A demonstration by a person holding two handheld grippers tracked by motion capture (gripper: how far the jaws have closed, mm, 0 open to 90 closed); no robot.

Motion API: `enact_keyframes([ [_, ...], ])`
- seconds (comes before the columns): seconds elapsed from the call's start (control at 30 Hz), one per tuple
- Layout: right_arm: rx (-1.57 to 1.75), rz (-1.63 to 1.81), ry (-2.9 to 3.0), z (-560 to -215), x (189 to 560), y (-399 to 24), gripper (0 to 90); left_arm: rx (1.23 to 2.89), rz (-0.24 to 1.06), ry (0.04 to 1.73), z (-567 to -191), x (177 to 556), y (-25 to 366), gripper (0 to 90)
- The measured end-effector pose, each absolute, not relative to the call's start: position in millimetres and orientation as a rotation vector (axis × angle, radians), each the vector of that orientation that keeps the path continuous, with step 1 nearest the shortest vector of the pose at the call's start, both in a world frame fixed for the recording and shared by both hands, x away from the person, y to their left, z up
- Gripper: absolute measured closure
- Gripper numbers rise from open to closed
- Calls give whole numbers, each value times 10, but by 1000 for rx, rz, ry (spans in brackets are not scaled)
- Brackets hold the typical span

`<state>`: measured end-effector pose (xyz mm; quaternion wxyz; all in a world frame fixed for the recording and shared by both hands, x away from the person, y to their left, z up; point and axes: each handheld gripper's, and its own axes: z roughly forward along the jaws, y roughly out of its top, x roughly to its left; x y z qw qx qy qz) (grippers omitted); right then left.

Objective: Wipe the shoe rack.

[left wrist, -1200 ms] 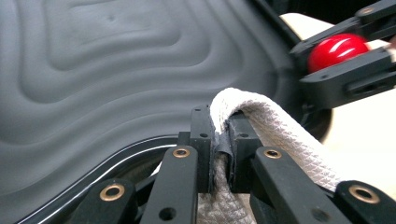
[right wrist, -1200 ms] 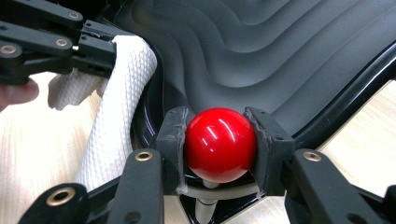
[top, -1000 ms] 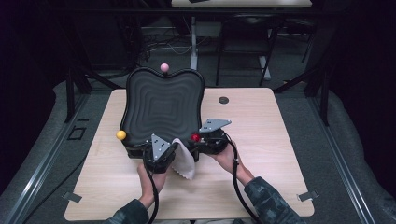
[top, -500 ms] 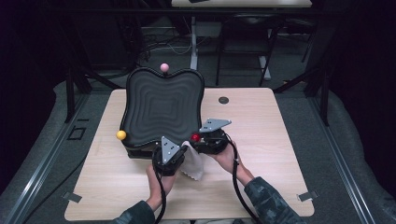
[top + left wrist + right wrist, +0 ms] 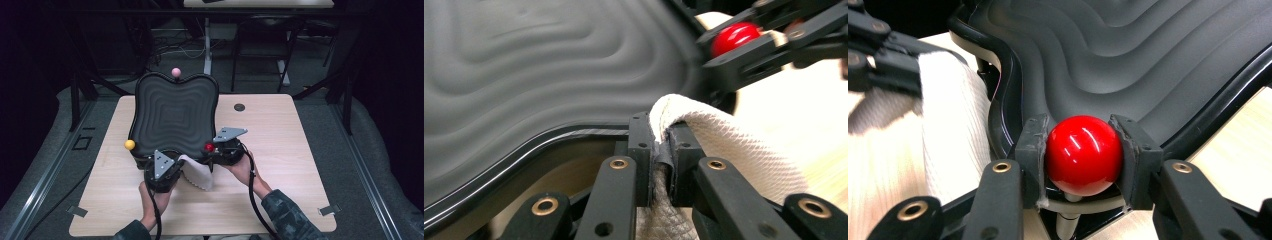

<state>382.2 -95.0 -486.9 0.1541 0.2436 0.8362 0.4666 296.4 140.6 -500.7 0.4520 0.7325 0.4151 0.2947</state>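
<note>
From the high view, the black wavy tray (image 5: 176, 116) sits on the wooden bench (image 5: 290, 150), with a pink ball (image 5: 176, 72) at its far edge, a yellow ball (image 5: 130, 145) at its left corner and a red ball (image 5: 209, 147) at its near right corner. The left gripper (image 5: 172, 167) is down at the tray's near edge, and a white cloth (image 5: 199, 172) hangs from it onto the bench between the two hands. The right gripper (image 5: 216, 150) sits right at the red ball, hand behind it.

Over to the left gripper view: the left gripper (image 5: 663, 150) has its jaws pressed together on a fold of the white cloth (image 5: 734, 145), pinching it tight. The cloth bulges up over the jaw tips and drapes off to the right. The tray's glossy rim (image 5: 549, 140) curves just in front, and the ridged tray surface lies beyond. Up top right, the other gripper clasps the red ball (image 5: 734, 37).

Right gripper view now: the right gripper (image 5: 1083, 150) has both pads snug against the red ball (image 5: 1084, 154), one on each side, jaws partly spread to its width. The ball stands on a short stem at the tray's rim (image 5: 1008, 100). The white cloth (image 5: 943, 135) lies to the left, just beside the tray.
</note>
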Motion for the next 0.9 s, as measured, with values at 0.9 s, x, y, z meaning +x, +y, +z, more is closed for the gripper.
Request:
enact_keyframes([
  [0.9,722,1287,2386,-4840,3823,-1021,603,1828,737,1205,-5011,2729,2279,835],
])
